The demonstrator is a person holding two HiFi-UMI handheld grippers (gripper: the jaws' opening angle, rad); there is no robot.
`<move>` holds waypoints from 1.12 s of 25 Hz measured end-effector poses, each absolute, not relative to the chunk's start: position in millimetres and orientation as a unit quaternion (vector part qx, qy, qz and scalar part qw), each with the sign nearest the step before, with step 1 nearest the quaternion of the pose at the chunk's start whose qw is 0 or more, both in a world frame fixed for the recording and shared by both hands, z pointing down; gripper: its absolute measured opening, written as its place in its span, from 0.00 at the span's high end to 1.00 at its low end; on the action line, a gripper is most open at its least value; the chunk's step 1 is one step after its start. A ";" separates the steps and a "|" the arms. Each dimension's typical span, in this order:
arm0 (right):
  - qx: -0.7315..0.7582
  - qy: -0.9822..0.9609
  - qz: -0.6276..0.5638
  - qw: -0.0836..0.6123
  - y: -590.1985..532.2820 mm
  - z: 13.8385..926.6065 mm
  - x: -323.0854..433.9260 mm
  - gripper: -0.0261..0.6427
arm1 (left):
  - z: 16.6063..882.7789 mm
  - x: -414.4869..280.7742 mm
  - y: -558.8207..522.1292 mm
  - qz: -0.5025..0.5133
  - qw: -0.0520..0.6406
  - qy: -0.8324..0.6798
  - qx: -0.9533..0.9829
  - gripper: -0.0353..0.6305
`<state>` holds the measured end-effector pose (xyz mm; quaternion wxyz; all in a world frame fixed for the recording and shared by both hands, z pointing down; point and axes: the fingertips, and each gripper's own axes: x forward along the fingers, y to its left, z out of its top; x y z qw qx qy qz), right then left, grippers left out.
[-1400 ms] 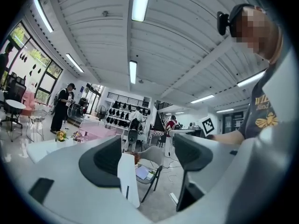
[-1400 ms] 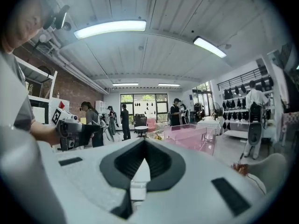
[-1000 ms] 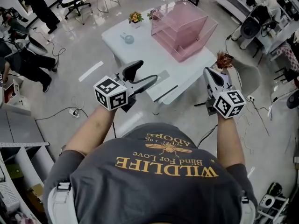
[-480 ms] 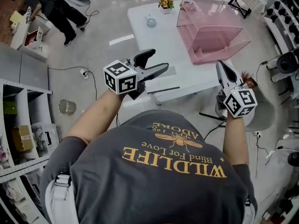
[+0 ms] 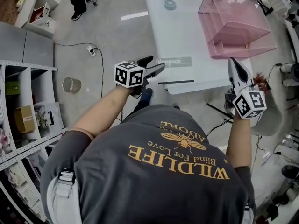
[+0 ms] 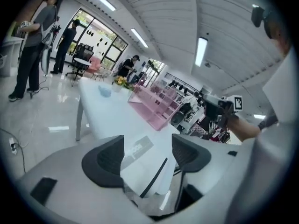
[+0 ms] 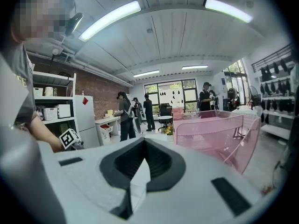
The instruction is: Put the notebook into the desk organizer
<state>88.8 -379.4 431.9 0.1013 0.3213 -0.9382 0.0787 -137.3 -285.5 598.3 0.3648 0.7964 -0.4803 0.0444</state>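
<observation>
1. Head view: the notebook point(image 5: 187, 71) lies flat at the near edge of the white table point(image 5: 173, 27), with its elastic band point(image 5: 176, 82) running along the near side. The pink desk organizer point(image 5: 238, 24) stands further back on the right, apart from the notebook. The left gripper point(image 5: 156, 64) sits just off the notebook's left end, pointing at it with its jaws spread. The right gripper point(image 5: 233, 62) hangs by the table's right corner. I'd say this is the reach-in step, and nothing is picked up yet
2. Left gripper view: the left gripper point(image 6: 147, 157) has its jaws wide apart, though they've just been closing a little. The notebook point(image 6: 135, 148) shows in the gap beyond them, and neither pad touches it. The organizer point(image 6: 156, 108) is past it on the table. My guess is the next move needs the jaws slid over the notebook's edge, one above and one below, before they squeeze
3. Right gripper view: the right gripper point(image 7: 144, 141) has its jaws pressed together at the tips, pinching nothing. It looks toward the organizer point(image 7: 215, 129), so it could maybe steady it later
</observation>
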 end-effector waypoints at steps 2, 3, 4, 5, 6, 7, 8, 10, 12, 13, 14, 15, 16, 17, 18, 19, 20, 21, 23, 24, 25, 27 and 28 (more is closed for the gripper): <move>0.330 -0.934 0.083 0.107 -381.5 437.2 82.4 0.96 | 638.0 -139.7 -282.4 0.067 0.398 -0.474 0.783 0.47; 0.334 -0.932 0.086 0.109 -382.2 439.7 80.4 0.96 | 657.6 -139.6 -280.4 0.078 0.417 -0.469 0.775 0.46; 0.338 -0.930 0.089 0.113 -382.3 442.1 79.0 0.96 | 676.0 -138.9 -278.0 0.087 0.437 -0.464 0.766 0.46; 0.342 -0.928 0.091 0.117 -382.0 443.9 77.9 0.96 | 692.2 -137.8 -275.8 0.092 0.458 -0.457 0.757 0.44; 0.346 -0.926 0.092 0.121 -381.5 445.2 76.8 0.96 | 705.7 -136.4 -274.5 0.094 0.479 -0.450 0.748 0.44; 0.348 -0.924 0.093 0.125 -381.1 446.2 75.5 0.96 | 716.6 -135.5 -274.3 0.094 0.497 -0.443 0.740 0.43; 0.350 -0.923 0.093 0.128 -380.7 447.2 74.4 0.96 | 725.8 -135.1 -275.2 0.095 0.512 -0.438 0.733 0.43; 0.352 -0.921 0.093 0.135 -380.1 450.8 74.1 0.96 | 740.6 -133.5 -277.8 0.098 0.533 -0.432 0.721 0.43; 0.354 -0.919 0.096 0.141 -379.6 456.0 77.8 0.96 | 751.5 -129.6 -280.6 0.101 0.547 -0.427 0.713 0.45; 0.356 -0.918 0.098 0.144 -379.3 458.2 80.5 0.96 | 755.6 -127.7 -281.9 0.103 0.553 -0.425 0.710 0.46; 0.357 -0.917 0.100 0.147 -378.8 459.6 83.3 0.96 | 758.9 -125.9 -282.9 0.107 0.557 -0.423 0.707 0.46; 0.359 -0.916 0.101 0.149 -378.2 460.3 86.1 0.96 | 761.6 -124.4 -283.5 0.111 0.559 -0.422 0.705 0.48; 0.361 -0.914 0.103 0.151 -377.8 460.8 88.9 0.96 | 763.4 -122.8 -283.9 0.117 0.561 -0.421 0.704 0.50; 0.363 -0.913 0.105 0.153 -377.6 461.2 91.2 0.96 | 764.3 -121.3 -284.3 0.120 0.562 -0.419 0.703 0.52; 0.364 -0.913 0.106 0.153 -377.8 462.0 93.0 0.96 | 764.2 -119.8 -284.7 0.122 0.564 -0.416 0.703 0.53; 0.365 -0.912 0.107 0.153 -378.0 462.9 94.2 0.96 | 763.3 -118.1 -285.0 0.122 0.566 -0.412 0.703 0.55; 0.365 -0.912 0.108 0.153 -378.4 463.9 95.1 0.96 | 761.8 -116.4 -285.1 0.125 0.567 -0.409 0.704 0.59; 0.365 -0.912 0.109 0.153 -378.7 464.7 95.5 0.96 | 759.9 -114.8 -285.0 0.130 0.566 -0.407 0.706 0.61; 0.363 -0.912 0.112 0.152 -379.3 465.4 94.2 0.96 | 754.8 -113.3 -284.0 0.145 0.558 -0.408 0.708 0.69; 0.362 -0.913 0.112 0.151 -379.8 465.3 93.2 0.96 | 751.5 -113.5 -283.5 0.152 0.554 -0.410 0.708 0.74; 0.361 -0.914 0.112 0.150 -380.6 465.1 92.5 0.96 | 747.2 -114.0 -283.3 0.155 0.551 -0.413 0.708 0.82; 0.359 -0.915 0.109 0.147 -383.4 463.7 92.5 0.96 | 735.8 -115.4 -284.5 0.148 0.549 -0.417 0.709 0.91; 0.360 -0.915 0.107 0.145 -385.4 462.3 93.1 0.96 | 728.9 -116.0 -285.8 0.139 0.549 -0.417 0.711 0.93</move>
